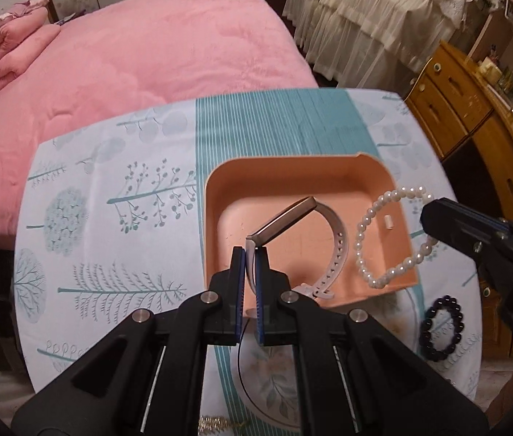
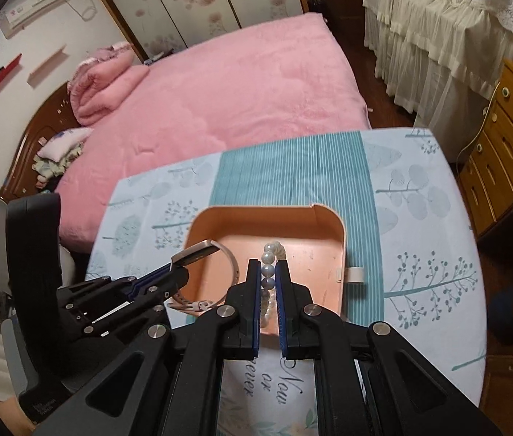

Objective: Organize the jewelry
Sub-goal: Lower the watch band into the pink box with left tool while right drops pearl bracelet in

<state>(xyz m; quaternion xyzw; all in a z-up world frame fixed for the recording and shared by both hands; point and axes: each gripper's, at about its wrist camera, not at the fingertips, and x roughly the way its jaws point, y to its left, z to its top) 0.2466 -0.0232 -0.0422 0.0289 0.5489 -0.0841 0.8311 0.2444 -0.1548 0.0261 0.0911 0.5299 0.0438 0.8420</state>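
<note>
Above the peach tray [image 1: 361,176]: left gripper [image 1: 251,254] clamped on watch strap [image 1: 340,250], right gripper [image 2: 269,267] clamped on pearl bracelet [image 1: 369,218], both directly over the opening.

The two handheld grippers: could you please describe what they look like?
Both the left gripper and the right gripper are matte black, with angular linkage arms joined by round silver pivot pins. Their straight parallel fingers carry ribbed blue pads. No cables or sleeves show.
</note>
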